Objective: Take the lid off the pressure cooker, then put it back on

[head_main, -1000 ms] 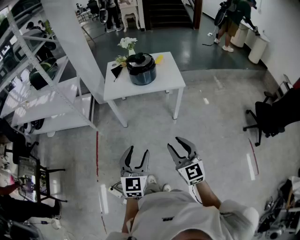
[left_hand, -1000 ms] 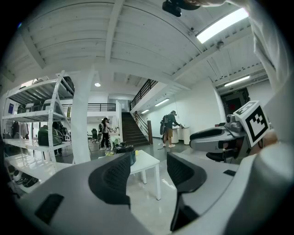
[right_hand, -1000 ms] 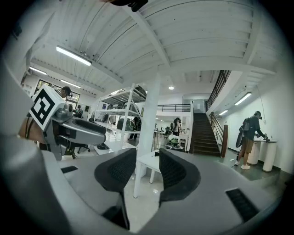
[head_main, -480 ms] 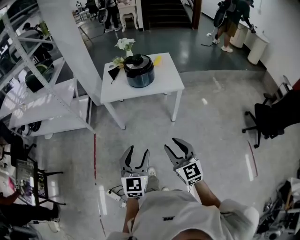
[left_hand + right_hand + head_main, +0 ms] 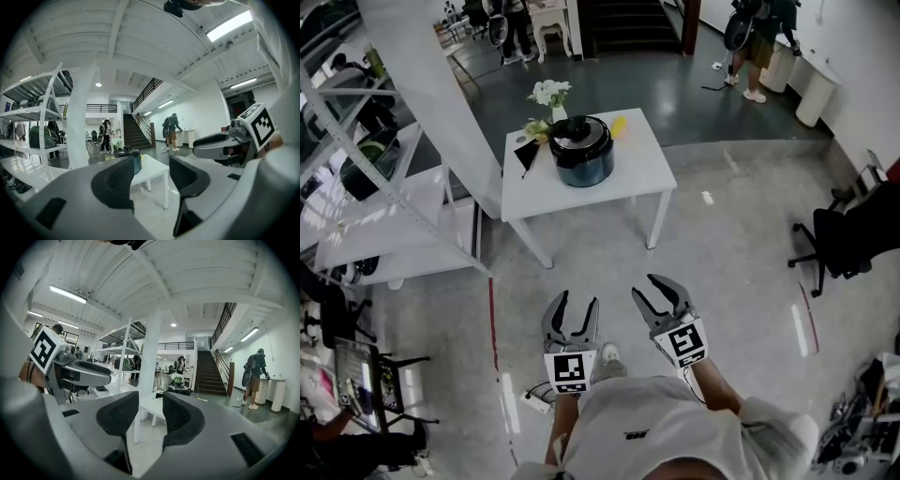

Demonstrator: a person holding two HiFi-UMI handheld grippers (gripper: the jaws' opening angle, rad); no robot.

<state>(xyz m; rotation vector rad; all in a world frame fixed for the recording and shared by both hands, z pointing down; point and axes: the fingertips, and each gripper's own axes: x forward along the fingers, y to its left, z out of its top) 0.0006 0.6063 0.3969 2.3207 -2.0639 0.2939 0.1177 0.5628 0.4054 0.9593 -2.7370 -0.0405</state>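
Pressure cooker sits inside table edges, floor open; left gripper fingers parted, empty, just closing; right gripper parted, empty.

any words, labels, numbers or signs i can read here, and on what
No readable text in any view.
Pressure cooker: any label is too small to read.
Left claw, empty and just been closing, and right claw: black-and-white square codes only, no words.

Open floor leads up to the table.
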